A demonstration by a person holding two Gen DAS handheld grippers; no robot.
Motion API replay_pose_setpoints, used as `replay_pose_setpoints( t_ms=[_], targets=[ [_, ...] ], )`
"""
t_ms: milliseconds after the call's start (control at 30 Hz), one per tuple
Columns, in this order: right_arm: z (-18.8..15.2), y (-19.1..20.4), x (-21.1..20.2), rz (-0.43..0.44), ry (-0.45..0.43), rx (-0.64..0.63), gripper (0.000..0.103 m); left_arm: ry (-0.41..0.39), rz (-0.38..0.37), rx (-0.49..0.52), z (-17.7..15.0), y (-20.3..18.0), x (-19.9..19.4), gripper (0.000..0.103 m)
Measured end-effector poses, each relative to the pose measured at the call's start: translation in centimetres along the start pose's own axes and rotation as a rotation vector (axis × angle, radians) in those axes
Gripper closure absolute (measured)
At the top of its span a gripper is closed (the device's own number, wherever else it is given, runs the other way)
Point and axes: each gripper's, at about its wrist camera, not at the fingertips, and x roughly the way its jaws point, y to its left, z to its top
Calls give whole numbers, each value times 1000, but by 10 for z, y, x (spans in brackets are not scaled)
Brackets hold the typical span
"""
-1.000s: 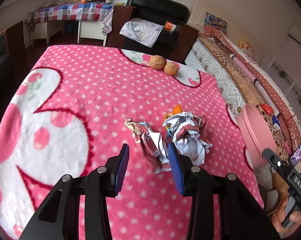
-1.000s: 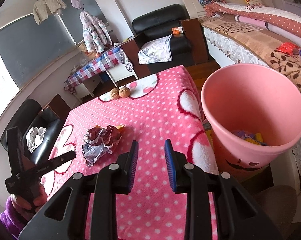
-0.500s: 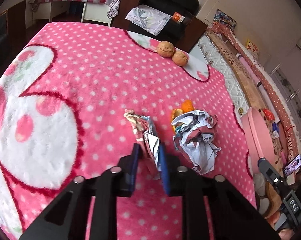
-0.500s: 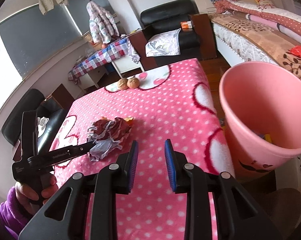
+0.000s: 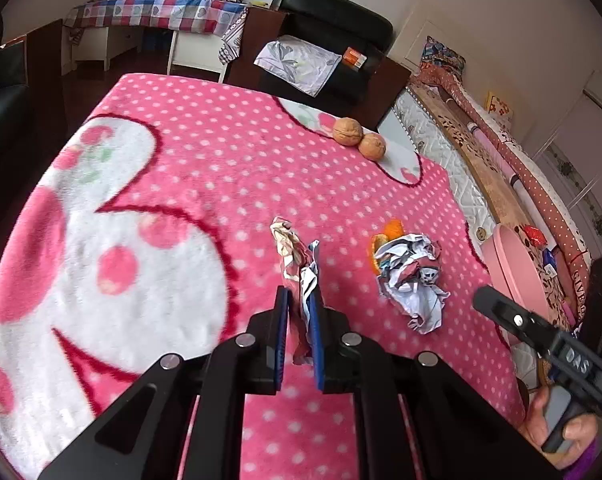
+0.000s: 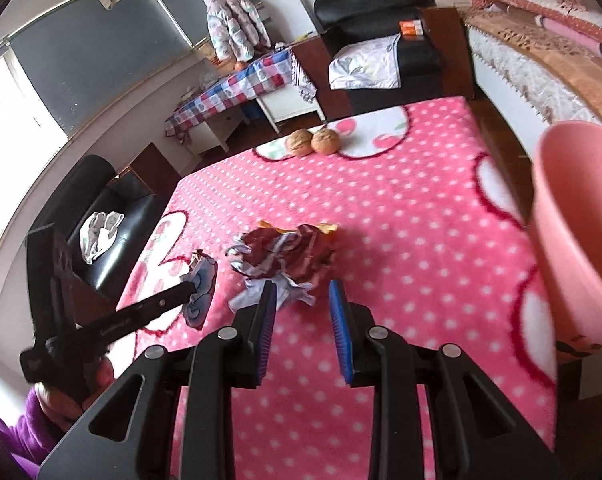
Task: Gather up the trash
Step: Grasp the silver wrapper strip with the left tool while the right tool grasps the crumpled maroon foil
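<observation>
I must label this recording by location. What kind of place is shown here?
Most likely a lived-in home room, a bedroom and sitting room in one. A bed with patterned bedding runs along one side, a black armchair stands behind the blanket-covered table, and a padded jacket hangs by the window.

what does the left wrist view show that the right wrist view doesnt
Only the left wrist view shows the left gripper head-on, shut on a crumpled wrapper. Only the right wrist view shows the right gripper open just short of the crumpled paper ball, and the window. Both show the two walnuts, the orange peel, the pink bin and the pink dotted blanket.
</observation>
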Motion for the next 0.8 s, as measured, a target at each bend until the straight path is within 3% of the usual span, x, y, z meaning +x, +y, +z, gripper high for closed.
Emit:
replay_pose_setpoints(
  t_ms=[33,300,500,633,800],
  targets=[
    [2,1,5,10,5,14,62,-1,0,0,0,1,-1,93],
    [6,4,52,-32,104,57,61,9,-12,-21,-9,14,-3,93],
    [2,10,58,-31,83,40,61,19,-21,-35,-10,18,0,93],
    [2,9,54,-23,71,17,76,21,-23,-41,-8,20,0,93],
    [-2,6,37,-38,39,-19,81,17,-27,-44,-7,18,-3,93]
  ],
)
